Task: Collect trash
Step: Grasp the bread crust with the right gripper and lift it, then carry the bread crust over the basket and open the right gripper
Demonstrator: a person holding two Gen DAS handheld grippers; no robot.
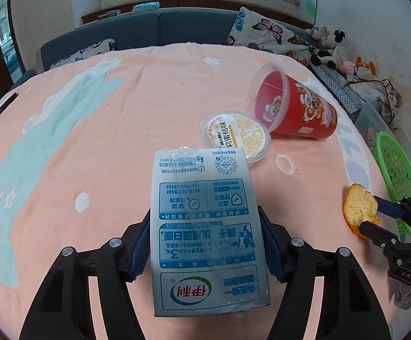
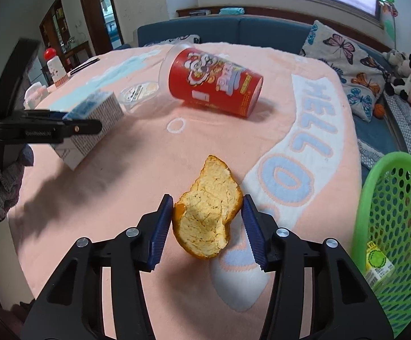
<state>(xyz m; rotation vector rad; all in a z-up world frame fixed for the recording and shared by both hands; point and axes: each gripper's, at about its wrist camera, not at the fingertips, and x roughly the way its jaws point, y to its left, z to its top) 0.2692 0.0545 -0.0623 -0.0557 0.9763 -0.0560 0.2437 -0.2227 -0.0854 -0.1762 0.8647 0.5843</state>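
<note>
A blue-and-white milk carton (image 1: 205, 226) stands between the blue pads of my left gripper (image 1: 205, 226), which is shut on its two sides; the right wrist view shows it tilted, clear of the cloth (image 2: 97, 113). My right gripper (image 2: 206, 201) is shut on a piece of orange peel (image 2: 208, 221), with both pads touching its edges. A red printed cup (image 1: 296, 107) lies on its side on the pink cloth. A round plastic lid (image 1: 235, 136) lies next to the cup's mouth.
A green mesh basket (image 2: 375, 187) stands at the table's right edge with a small yellow-green carton (image 2: 378, 266) inside. The pink cloth (image 1: 92, 141) covers the table. A blue sofa with butterfly cushions (image 2: 341, 45) and plush toys lies beyond. A white bottle (image 2: 53, 68) stands far left.
</note>
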